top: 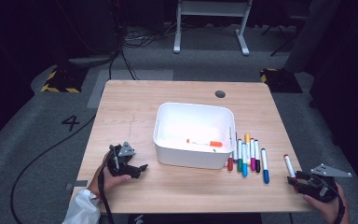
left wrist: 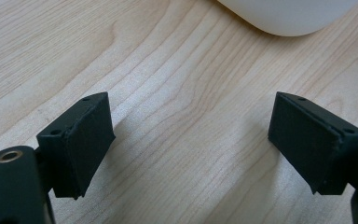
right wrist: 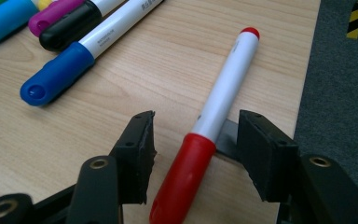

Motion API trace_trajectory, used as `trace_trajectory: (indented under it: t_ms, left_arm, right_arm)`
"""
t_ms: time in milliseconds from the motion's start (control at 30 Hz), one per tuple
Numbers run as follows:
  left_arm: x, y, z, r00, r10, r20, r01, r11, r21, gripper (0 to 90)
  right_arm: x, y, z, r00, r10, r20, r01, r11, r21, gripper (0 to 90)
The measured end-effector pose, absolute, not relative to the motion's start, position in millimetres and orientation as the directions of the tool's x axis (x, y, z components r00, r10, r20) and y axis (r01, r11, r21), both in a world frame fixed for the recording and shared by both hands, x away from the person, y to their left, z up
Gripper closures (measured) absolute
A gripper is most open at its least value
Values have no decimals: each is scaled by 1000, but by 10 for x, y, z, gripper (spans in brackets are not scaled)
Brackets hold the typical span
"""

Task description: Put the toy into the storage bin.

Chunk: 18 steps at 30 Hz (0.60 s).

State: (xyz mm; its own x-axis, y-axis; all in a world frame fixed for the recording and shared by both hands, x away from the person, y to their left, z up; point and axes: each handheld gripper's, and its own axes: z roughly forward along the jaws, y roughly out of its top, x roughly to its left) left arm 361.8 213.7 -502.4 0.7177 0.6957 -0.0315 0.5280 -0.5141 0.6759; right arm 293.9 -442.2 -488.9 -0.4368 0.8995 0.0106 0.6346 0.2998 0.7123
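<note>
My right gripper (right wrist: 193,154) sits low at the near right corner of the table, its jaws partly open and standing either side of the red-capped marker (right wrist: 214,121). The pads do not press on the marker; I see a gap on each side, so it lies loose on the wood between them, cap towards me and its red tail pointing away. It rests just short of the table's right edge, set apart from the other pens.

My left gripper (top: 137,169) rests on the near left of the table, jaws spread wide with bare wood between them and nothing held. Just ahead of it curves the wall of the white bin (left wrist: 289,16).

Further out, the blue-capped marker (right wrist: 58,70) lies nearest the red one, and beside it a row of markers (top: 244,156) lies side by side against the bin's right wall: red, green, light blue, yellow, purple and black caps among them. Inside the bin lies an orange-capped marker (top: 205,143).

The table (top: 130,107) is pale wood with a clear grain and a dark round hole near its far edge. Around it is grey carpet with a painted number four to the left, black cables trailing across it, yellow-and-black striped blocks at two spots, and the white legs of a stand in the dim room beyond.
</note>
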Motion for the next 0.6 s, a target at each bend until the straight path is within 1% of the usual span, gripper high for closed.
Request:
trace_trajectory:
  t_ms: [133, 200, 500, 600]
  left_arm:
    - [3618, 2137, -5023, 718, 696, -31, 528, -514, 676, 141]
    - [3618, 2137, -5024, 718, 696, -31, 528, -514, 676, 141]
    - [3617, 2135, -5024, 716, 697, -33, 530, -512, 676, 141]
    - [3616, 2133, -5024, 716, 698, -32, 530, -512, 676, 140]
  right_arm:
    - [2853, -4480, -4910, -421, 907, 20, 633, 277, 723, 512]
    - [2818, -4460, -4943, -429, 903, 8, 626, 291, 723, 523]
    - [2807, -4353, -4939, -470, 882, -7, 604, 327, 727, 684]
    - [2819, -4320, -4937, -475, 880, -7, 603, 331, 726, 707]
